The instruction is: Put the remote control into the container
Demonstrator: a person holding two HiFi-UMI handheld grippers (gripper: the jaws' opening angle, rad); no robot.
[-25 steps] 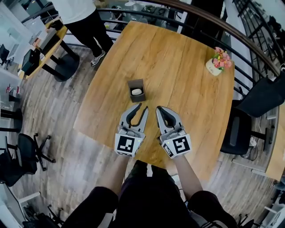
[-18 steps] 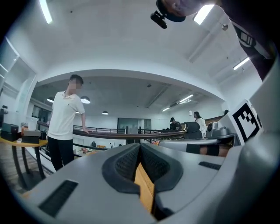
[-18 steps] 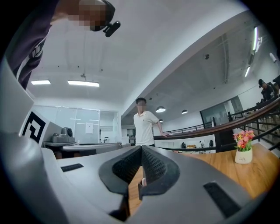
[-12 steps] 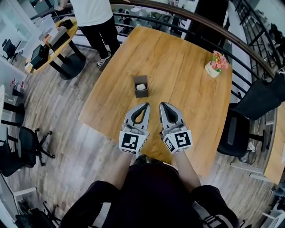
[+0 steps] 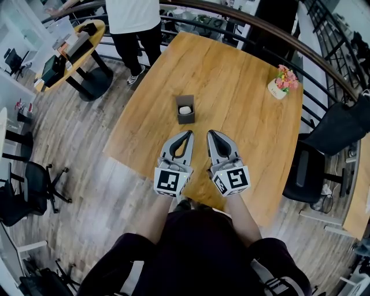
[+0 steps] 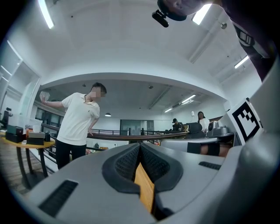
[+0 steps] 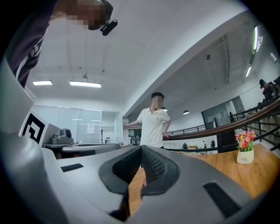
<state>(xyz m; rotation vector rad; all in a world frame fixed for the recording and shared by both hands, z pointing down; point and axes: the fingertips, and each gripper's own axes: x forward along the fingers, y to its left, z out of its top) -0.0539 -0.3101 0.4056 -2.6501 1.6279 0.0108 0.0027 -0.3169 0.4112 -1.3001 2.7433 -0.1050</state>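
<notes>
The container [image 5: 185, 115] is set on the table [image 5: 237, 63], left of its middle, with the remote [image 5: 185, 110] inside it. A flowerpot [image 5: 278, 88] is placed near the far right edge. Before the container, the left gripper [image 5: 187, 135] and right gripper [image 5: 211, 135] are held side by side.

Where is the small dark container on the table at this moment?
In the head view the container stands on the wooden table, just ahead of the left hand-held gripper and well left of the flower pot.

A flower pot [image 5: 279, 84] stands at the wooden table's [image 5: 231, 63] far right; a person [image 5: 136, 14] stands beyond its far left corner.
</notes>
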